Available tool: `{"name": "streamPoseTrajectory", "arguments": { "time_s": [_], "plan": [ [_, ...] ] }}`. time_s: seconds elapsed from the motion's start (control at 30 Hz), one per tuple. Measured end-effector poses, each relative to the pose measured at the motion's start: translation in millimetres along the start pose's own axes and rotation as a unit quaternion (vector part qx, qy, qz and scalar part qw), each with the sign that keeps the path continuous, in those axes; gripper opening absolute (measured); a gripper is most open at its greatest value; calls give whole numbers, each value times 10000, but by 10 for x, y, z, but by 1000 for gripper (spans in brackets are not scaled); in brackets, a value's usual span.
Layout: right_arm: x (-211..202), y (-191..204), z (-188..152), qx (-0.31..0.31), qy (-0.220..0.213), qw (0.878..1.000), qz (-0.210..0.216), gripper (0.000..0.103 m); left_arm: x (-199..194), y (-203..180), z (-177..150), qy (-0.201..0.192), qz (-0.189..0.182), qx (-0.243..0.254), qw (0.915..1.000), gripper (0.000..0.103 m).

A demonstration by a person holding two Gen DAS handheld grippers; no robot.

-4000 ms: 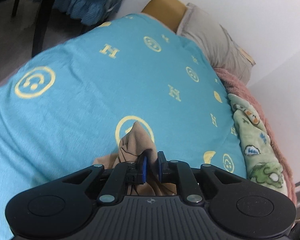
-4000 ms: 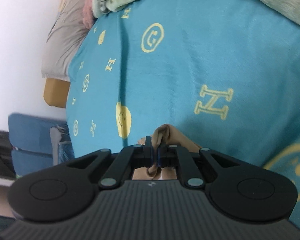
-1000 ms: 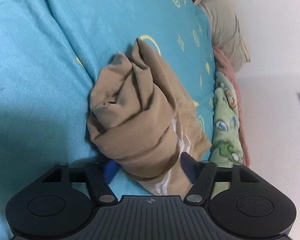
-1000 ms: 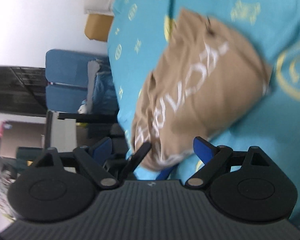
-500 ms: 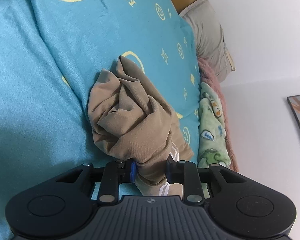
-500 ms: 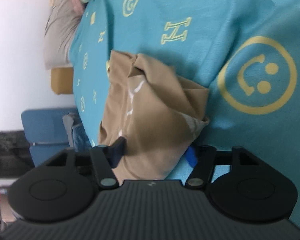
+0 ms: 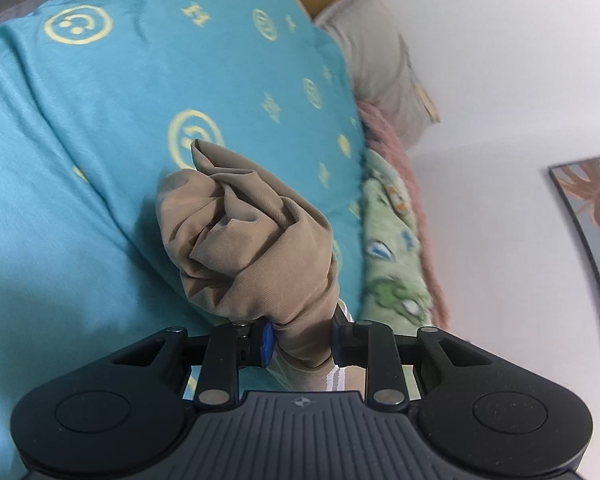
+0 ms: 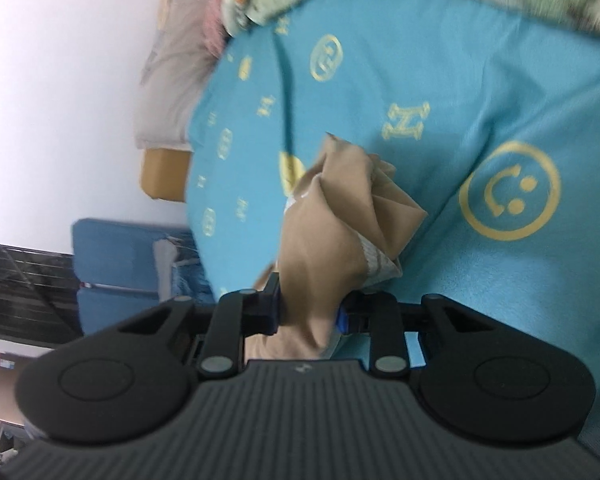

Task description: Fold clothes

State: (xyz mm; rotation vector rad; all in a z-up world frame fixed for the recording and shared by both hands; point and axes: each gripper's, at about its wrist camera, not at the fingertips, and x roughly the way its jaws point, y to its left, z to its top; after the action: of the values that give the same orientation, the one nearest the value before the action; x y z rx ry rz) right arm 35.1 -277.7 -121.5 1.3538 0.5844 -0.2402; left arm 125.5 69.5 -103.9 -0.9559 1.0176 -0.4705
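Left wrist view showed your left gripper (image 7: 300, 342) clamped on a thick bunch of the tan garment (image 7: 244, 236), which sat crumpled on the blue bedspread (image 7: 100, 140). A second before, both grippers stood wide open around it; they had since closed, so you seemed to be gathering the cloth for another fold or to move it. Right wrist view showed your right gripper (image 8: 310, 312) pinching the other end, with a pale printed strip visible there. Only the left view caught the framed picture (image 7: 592, 196) on the wall; only the right showed the blue chair (image 8: 112, 256).
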Motion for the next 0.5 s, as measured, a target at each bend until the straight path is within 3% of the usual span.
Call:
{"name": "streamPoseTrajectory", "arguments": {
  "time_s": [0.13,0.27,0.5],
  "plan": [
    [-532,46,167,97,-241,9994,238,29,3,-594,-146,397,28,324,9987,28],
    [-962,9,557,242,-529,9974,414,29,245,-1314,-365,638,-12,761,9951,28],
    [-1533,239,1752,-160,-1545,9874,301,29,1319,-2619,-803,821,-403,1253,9879,27]
  ]
}}
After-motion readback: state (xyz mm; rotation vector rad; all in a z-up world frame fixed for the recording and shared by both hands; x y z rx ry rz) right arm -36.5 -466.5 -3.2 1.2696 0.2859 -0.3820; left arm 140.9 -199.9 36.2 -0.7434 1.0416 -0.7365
